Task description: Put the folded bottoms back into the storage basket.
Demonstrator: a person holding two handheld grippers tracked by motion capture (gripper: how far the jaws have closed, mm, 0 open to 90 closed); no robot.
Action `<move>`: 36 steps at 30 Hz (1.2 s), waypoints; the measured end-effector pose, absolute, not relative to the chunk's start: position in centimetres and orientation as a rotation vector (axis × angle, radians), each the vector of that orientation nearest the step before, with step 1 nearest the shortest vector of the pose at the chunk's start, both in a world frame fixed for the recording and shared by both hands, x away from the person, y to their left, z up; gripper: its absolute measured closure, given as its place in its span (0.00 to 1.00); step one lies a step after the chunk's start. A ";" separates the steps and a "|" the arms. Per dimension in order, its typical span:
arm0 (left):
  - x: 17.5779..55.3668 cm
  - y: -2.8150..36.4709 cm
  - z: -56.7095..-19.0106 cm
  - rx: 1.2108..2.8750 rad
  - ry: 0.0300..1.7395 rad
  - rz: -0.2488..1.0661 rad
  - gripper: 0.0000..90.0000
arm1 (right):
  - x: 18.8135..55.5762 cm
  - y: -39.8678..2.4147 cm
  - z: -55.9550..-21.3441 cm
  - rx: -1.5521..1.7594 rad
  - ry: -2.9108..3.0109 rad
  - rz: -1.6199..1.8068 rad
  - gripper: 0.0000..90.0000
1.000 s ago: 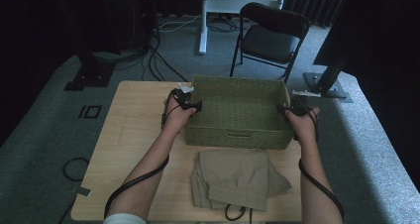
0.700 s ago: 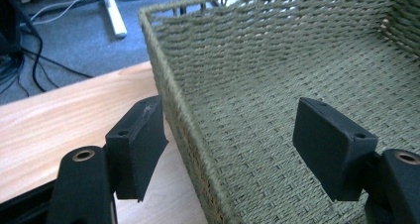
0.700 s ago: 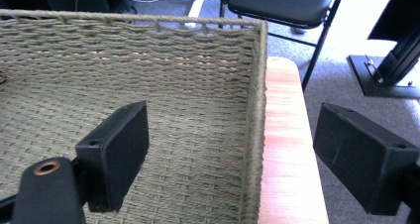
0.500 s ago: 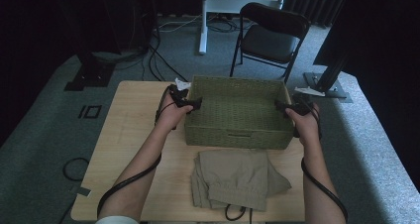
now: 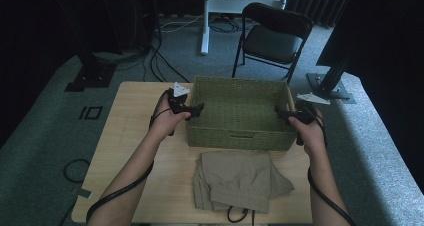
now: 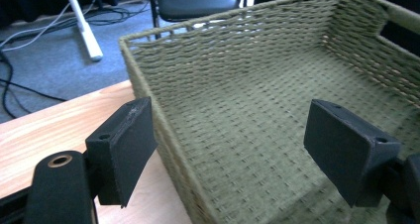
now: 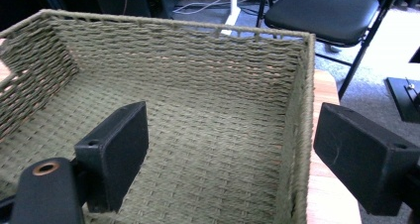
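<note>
A light wooden table [image 5: 130,151] is standing on grey carpet, and a person is working at its near edge with both forearms stretching out over it. The biggest thing on it is a green woven basket [image 5: 239,113], sitting at the far middle of the table top with nothing lying inside. Just near of the basket a folded khaki garment [image 5: 240,178] is lying flat, close to the near edge, not quite touching the basket's front wall as far as I can tell.

Beyond the table a black folding chair [image 5: 272,36] is standing on the carpet, with a white stand [image 5: 206,16] to its left and cables trailing over the floor.

The left gripper [image 5: 192,110] is hanging at the basket's left end. In the left gripper view its jaws are standing wide apart and straddling the left wall: one pad is out over the table, the other over the basket's floor, and neither is pressing on the weave. Those jaws have just been opening, with the wall between them.

The right gripper [image 5: 281,115] is doing the same at the right end. In the right gripper view its jaws are gaping on either side of the right wall, clear of it. They too have just been opening around that wall.
</note>
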State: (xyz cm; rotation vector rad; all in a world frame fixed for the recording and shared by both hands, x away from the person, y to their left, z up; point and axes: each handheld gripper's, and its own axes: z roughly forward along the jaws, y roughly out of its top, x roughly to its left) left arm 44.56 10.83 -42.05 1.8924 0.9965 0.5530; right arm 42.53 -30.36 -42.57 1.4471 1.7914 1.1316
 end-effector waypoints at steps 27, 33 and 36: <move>37.8 9.7 -42.3 1.906 0.805 0.521 0.24 | 35.9 -27.9 -43.6 1.295 1.886 1.293 0.15; 36.2 9.8 -43.6 1.893 0.801 0.495 0.24 | 34.2 -27.2 -44.4 1.259 1.914 1.325 0.15; 35.5 9.8 -44.2 1.901 0.790 0.511 0.24 | 33.4 -26.8 -45.0 1.251 1.918 1.342 0.15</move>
